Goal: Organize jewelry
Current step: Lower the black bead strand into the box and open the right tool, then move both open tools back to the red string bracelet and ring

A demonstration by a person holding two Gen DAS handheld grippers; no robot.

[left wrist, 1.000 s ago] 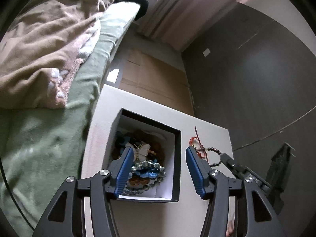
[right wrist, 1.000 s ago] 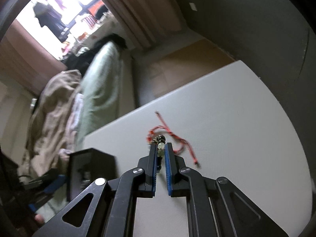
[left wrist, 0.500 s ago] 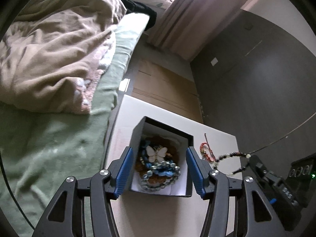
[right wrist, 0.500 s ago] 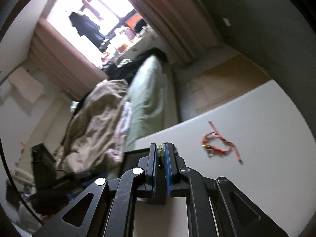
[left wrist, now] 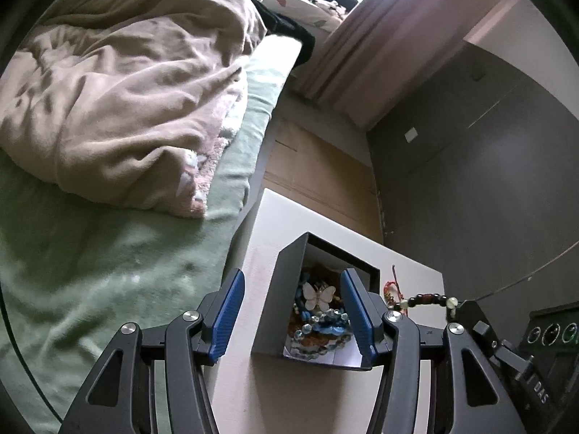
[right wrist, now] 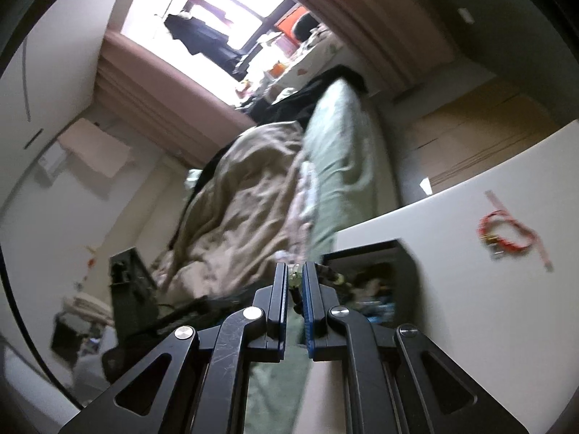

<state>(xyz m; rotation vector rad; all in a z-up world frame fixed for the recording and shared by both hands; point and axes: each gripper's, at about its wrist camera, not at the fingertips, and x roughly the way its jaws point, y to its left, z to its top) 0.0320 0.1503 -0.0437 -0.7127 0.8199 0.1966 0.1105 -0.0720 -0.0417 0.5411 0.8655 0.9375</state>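
Left hand-held gripper (left wrist: 292, 313): jaws wide, straddling black jewelry box (left wrist: 278, 303) on white surface (left wrist: 260, 224). Right hand-held gripper (right wrist: 296, 282): raised, clamped narrowly on beaded bracelet (left wrist: 425, 299), above box's right. Red cord bracelet (right wrist: 506, 231): on surface, beyond.

Light comes in from the window (right wrist: 231, 32), which is so bright it looks almost pure white. The wall on the far side from it is dim and grey. Both pictures are round like a fishbowl, with black corners, and straight lines bend near the edges. The left view is fairly sharp: the folds of the tan blanket (left wrist: 119, 105) show soft shadows. The right view is smeared; the black box (right wrist: 376, 285) and the red string (right wrist: 506, 231) on the white bench (right wrist: 481, 318) look fuzzy.
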